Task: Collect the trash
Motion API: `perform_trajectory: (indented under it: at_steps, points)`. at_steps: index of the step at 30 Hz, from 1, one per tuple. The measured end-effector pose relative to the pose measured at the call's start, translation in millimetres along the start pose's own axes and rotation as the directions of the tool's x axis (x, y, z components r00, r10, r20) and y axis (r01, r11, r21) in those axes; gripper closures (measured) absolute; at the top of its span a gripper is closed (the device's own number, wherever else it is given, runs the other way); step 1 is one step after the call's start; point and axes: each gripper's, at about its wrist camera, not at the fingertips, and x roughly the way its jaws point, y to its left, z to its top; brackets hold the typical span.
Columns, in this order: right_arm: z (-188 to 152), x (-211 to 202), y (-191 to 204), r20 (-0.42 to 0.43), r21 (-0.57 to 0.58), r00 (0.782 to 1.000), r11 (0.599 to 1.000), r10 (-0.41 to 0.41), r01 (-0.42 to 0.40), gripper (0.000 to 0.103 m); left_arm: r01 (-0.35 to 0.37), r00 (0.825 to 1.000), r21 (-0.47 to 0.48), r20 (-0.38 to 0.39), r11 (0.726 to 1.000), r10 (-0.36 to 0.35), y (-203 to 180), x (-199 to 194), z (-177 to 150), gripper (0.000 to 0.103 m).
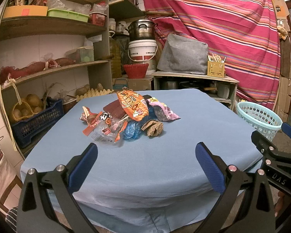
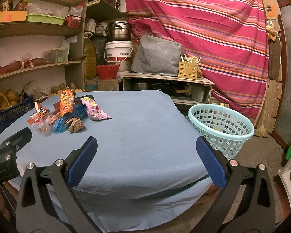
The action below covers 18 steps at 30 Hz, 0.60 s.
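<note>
A trash pile [image 1: 126, 116] of wrappers, a blue bag and crumpled brown paper is seen on the blue-covered worktop [image 1: 174, 155], ahead of the left gripper [image 1: 146, 167] and well apart from it. Its jaws are spread wide, nothing held. The right gripper [image 2: 146, 162] is likewise wide open and empty; the pile lies ahead-left of it, a light-blue basket [image 2: 221, 128] on the floor ahead-right.

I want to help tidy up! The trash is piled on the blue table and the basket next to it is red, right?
Not quite. The trash pile is on the blue table, but the basket beside it is light blue, as the right wrist view shows.
</note>
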Motion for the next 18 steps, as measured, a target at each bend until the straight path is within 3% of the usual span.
perform_trajectory:
  at_steps: [18]
  points:
    - [-2, 3, -9, -0.012, 0.007, 1.0, 1.0, -0.006, 0.006, 0.004, -0.003, 1.0, -0.003, -0.007, 1.0, 0.003, -1, 6, -7, 0.005]
